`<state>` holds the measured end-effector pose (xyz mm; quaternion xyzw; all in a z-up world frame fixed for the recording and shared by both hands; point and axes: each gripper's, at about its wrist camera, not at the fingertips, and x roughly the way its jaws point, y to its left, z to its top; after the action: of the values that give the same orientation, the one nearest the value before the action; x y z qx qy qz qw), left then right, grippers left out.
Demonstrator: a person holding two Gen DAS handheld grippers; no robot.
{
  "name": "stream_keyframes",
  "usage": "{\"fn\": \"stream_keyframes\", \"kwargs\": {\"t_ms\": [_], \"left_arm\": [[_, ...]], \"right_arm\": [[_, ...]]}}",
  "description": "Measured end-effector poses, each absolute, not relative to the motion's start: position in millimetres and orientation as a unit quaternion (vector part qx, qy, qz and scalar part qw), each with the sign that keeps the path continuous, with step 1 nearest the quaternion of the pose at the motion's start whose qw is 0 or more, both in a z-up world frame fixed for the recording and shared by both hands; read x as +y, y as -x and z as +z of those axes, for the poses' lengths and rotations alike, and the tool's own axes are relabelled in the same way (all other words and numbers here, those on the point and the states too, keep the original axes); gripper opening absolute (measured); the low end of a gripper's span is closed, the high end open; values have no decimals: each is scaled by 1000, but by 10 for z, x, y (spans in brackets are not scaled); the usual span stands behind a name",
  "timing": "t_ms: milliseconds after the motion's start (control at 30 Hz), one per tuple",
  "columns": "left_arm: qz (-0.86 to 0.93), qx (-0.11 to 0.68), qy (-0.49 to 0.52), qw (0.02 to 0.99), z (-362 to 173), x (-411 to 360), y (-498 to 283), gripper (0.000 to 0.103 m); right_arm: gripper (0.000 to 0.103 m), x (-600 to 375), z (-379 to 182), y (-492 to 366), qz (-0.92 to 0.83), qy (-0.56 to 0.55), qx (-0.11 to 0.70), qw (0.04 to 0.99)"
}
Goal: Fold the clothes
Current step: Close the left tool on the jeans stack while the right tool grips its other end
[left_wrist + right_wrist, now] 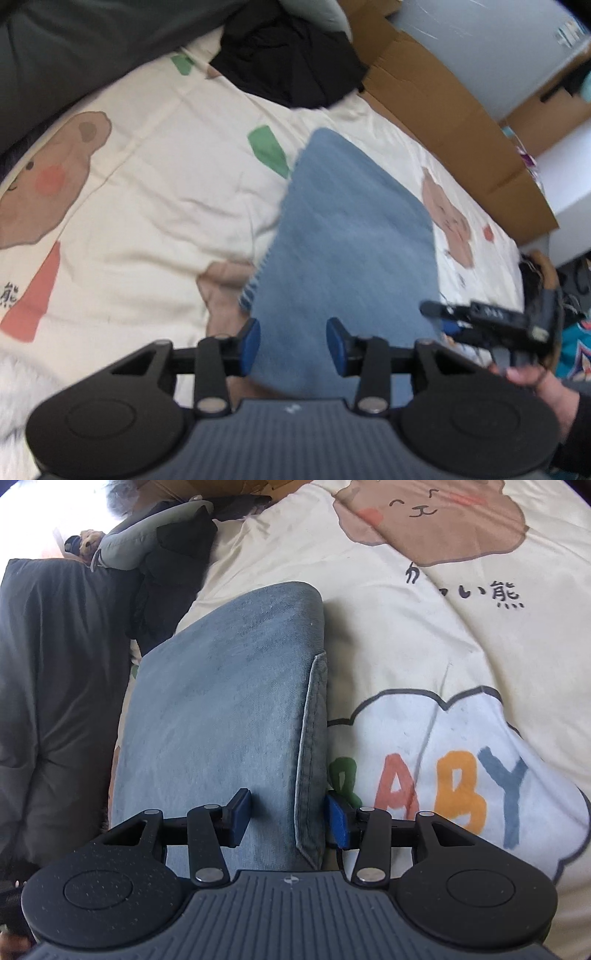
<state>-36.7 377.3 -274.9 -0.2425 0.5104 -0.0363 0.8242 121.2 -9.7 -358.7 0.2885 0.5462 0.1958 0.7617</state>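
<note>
A folded pair of light blue jeans (351,229) lies flat on a cream bedsheet printed with bears (159,192). My left gripper (293,345) hovers over the near end of the denim, open, with nothing pinched between its blue pads. At the right edge of the left wrist view a hand holds my right gripper (480,319) beside the jeans. In the right wrist view the jeans (221,701) fill the middle, a seamed edge along their right side. My right gripper (287,821) straddles that edge, open, with the pads apart and the cloth lying loose between them.
A crumpled black garment (288,62) lies at the far end of the bed, next to a cardboard box (443,110). A dark grey duvet (48,664) borders the jeans on one side, with a grey-green garment (147,539) and a black one (173,576) beyond.
</note>
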Motion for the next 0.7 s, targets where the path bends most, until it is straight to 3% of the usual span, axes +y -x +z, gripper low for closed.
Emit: {"fn": "stream_keyframes", "kwargs": {"t_ms": [400,600,700], "left_arm": [[-35,482,291,826,-3148,3906,-69,42],[-45,471,313,824,-3250,3862,-198,43],[-51,472,300,827,-3263,3816,-233,49]], "right_arm": [[53,-6,-3732,-1424,212,-306,551,747],[47,-17,-3672,-1458,220,-306,544,749],[48,0,-3711,-1478,217,-311,545,747]]}}
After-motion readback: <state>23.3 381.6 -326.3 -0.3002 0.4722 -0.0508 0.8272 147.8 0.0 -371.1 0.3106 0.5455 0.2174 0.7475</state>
